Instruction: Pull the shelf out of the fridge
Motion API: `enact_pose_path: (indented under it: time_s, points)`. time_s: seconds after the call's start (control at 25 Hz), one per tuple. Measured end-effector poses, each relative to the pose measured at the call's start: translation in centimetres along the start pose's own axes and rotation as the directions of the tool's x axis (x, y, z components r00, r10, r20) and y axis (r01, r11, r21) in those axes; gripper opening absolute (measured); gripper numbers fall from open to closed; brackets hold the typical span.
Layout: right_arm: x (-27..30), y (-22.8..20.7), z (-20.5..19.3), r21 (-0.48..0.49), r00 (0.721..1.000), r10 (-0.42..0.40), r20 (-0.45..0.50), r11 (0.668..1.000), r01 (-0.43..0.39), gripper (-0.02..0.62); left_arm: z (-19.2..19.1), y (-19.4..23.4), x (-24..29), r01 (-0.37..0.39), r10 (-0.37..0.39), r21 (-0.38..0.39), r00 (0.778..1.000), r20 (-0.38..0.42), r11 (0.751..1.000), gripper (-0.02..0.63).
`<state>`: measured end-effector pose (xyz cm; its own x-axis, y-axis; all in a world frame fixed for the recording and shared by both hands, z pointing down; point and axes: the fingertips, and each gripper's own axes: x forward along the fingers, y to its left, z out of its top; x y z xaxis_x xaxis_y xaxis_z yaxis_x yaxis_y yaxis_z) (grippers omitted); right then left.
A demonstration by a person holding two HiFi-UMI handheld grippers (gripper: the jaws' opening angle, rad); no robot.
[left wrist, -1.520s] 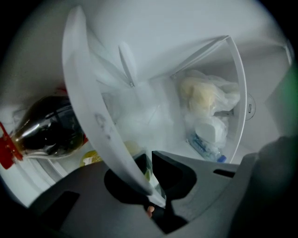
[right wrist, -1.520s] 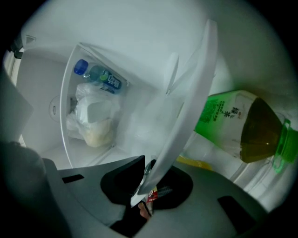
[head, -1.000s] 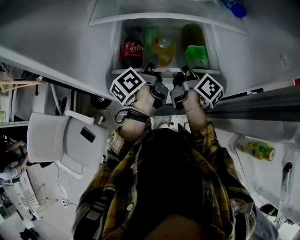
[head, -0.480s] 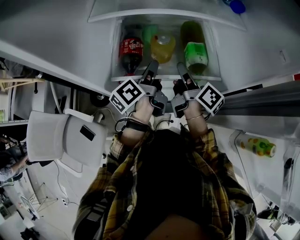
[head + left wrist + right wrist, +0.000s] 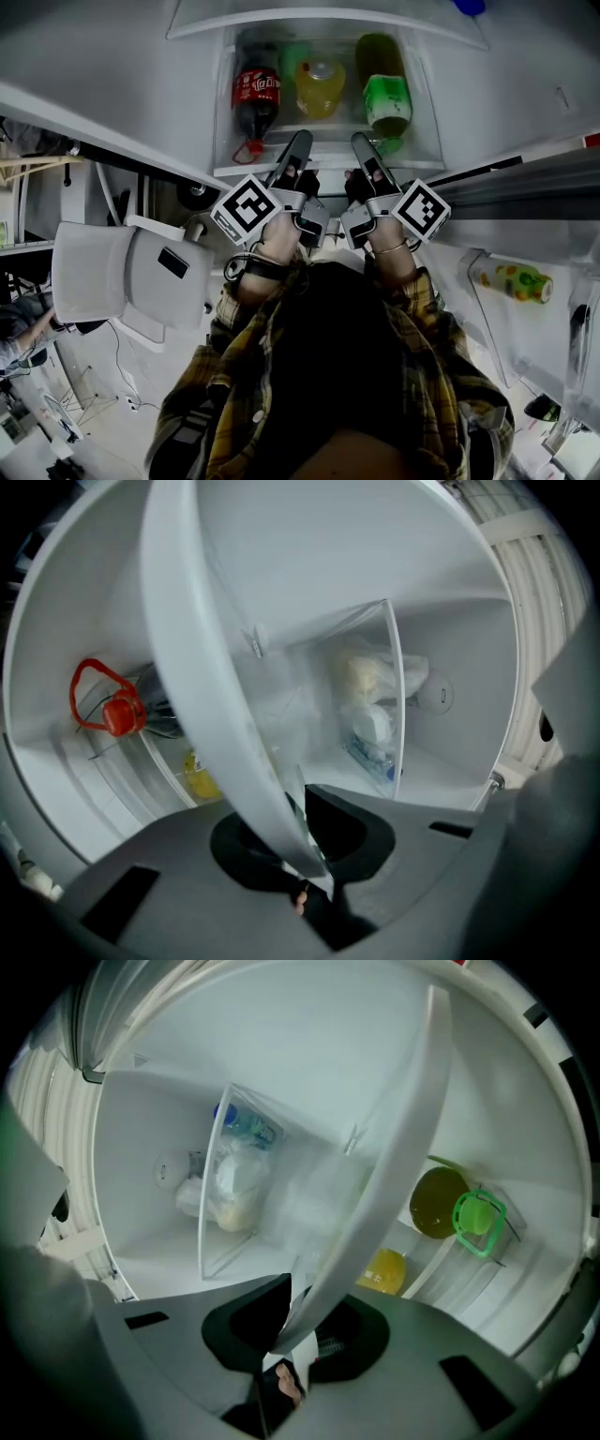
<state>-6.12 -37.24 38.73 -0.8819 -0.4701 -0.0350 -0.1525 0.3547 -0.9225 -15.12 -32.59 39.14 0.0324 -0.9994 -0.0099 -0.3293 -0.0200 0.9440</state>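
Gripping a clear glass shelf with a white front rim (image 5: 206, 667) in the left claw (image 5: 302, 844) — clenched tight on that rim, a dark pad pressed to each face. Gripping the same shelf (image 5: 394, 1147) in the right claw (image 5: 292, 1327), likewise clenched on the rim, just beside the left claw and pointing the same way, level into the open white fridge (image 5: 356, 546). Held out in front by arms in yellow plaid sleeves (image 5: 427, 291).

Sitting in the fridge cavity, that shelf (image 5: 328, 165), with its front rim at the tips of both claws. Lying on it side by side, beyond the claws, caps toward them:
- ahead of the left claw (image 5: 300, 141), a dark cola bottle with a red label and red cap (image 5: 255, 94);
- ahead of the gap between the two claws, a yellow drink bottle (image 5: 319, 84);
- ahead of the right claw (image 5: 362, 142), a green-labelled bottle with a green cap (image 5: 386, 98).

Deeper in, past the claws and on the far side of the glass from the bottles — a clear-walled compartment with a pale plastic bag (image 5: 375, 700).
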Motion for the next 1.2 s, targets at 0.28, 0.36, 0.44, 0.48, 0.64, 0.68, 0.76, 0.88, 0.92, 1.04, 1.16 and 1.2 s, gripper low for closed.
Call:
enact_pose_path:
  time_s: [0.28,0.36,0.44,0.48,0.64,0.68,0.76,0.88,0.92,1.04,1.16,1.2]
  points:
    - [-1.8,0.7,-0.9,-0.003,1.0,-0.006,-0.006,1.0,0.006,0.061,-0.9,-0.8,-1.7,0.023,-0.023,-0.004,1.0,-0.004,1.0,0.043]
    - [-2.3,0.9,-1.2,0.0,1.0,-0.003,-0.005,1.0,0.003,0.061,-1.4,-1.2,-2.2,0.036,-0.036,-0.039,0.999,0.001,0.999,0.044]
    - [-2.9,1.0,-1.4,0.004,1.0,-0.002,0.0,1.0,0.002,0.061,-1.7,-1.4,-2.6,0.039,-0.039,-0.028,0.999,-0.001,0.999,0.044]
    - [-3.2,1.1,-1.5,0.005,1.0,-0.003,0.003,1.0,0.003,0.061,-1.9,-1.3,-2.9,0.035,-0.035,-0.007,0.999,-0.005,0.999,0.045]
    - [-4.5,1.2,-2.1,0.006,1.0,-0.006,0.006,1.0,0.005,0.061,-3.1,-1.5,-4.1,0.033,-0.033,-0.068,0.999,0.002,0.997,0.046]
    - [-4.8,1.2,-2.2,0.005,1.0,-0.007,0.005,1.0,0.007,0.061,-3.3,-1.5,-4.3,0.03,-0.03,-0.077,1.0,0.002,0.997,0.046]
    - [-5.2,1.3,-2.3,0.007,1.0,-0.006,0.003,1.0,0.006,0.061,-3.5,-1.3,-4.8,0.019,-0.019,-0.077,1.0,0.0,0.997,0.048]
    - [-5.6,1.6,-2.6,0.007,1.0,-0.003,-0.001,1.0,0.003,0.061,-3.7,-1.5,-5.3,0.025,-0.026,-0.077,1.0,-0.003,0.997,0.048]
    - [-5.7,1.7,-2.7,0.007,1.0,-0.004,-0.002,1.0,0.004,0.061,-3.8,-1.5,-5.5,0.026,-0.027,-0.075,1.0,-0.005,0.997,0.048]
    - [-6.3,1.7,-2.9,0.0,1.0,-0.01,-0.005,1.0,0.01,0.061,-4.2,-1.3,-6.0,0.016,-0.017,-0.062,1.0,-0.014,0.998,0.049]
    - [-6.5,1.7,-3.0,-0.003,1.0,-0.01,-0.006,1.0,0.01,0.061,-4.3,-1.2,-6.3,0.011,-0.012,-0.05,1.0,-0.019,0.999,0.049]
    - [-6.5,1.7,-3.0,-0.002,1.0,-0.009,-0.006,1.0,0.009,0.061,-4.3,-1.1,-6.3,0.008,-0.009,-0.047,1.0,-0.021,0.999,0.049]
